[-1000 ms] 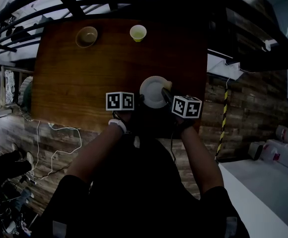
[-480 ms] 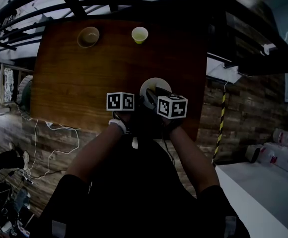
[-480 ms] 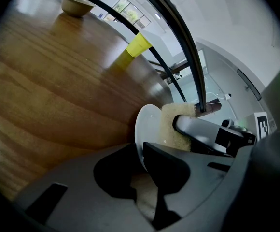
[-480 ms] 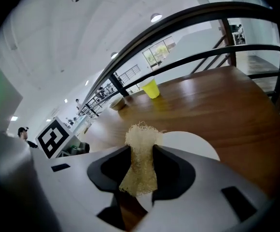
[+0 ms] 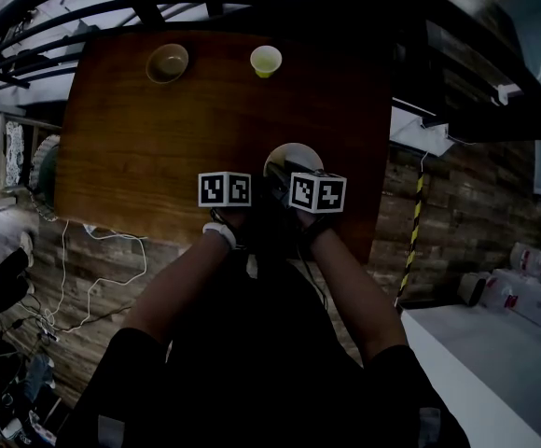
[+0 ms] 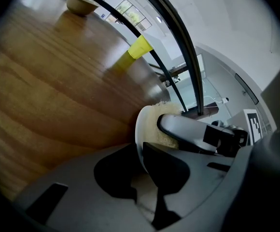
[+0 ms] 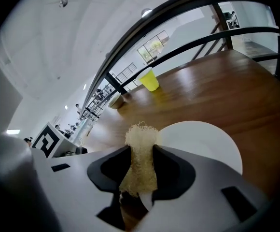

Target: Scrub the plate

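Note:
A white plate sits near the front right edge of the wooden table. My left gripper has the plate's near rim between its jaws, which are closing and pinch it. My right gripper is shut on a pale fibrous scrub pad and holds it over the plate. In the left gripper view the pad lies against the plate's face, with the right gripper's finger over it. The two marker cubes nearly touch in the head view and hide most of the plate.
A tan bowl and a yellow cup stand at the table's far edge. Black railing bars run beyond the table. A white cable trails on the floor at the left. The table's right edge lies just right of the plate.
My right gripper has slid left across the plate with the scrub pad, ending close beside the left gripper. The left gripper has stayed on the plate's rim.

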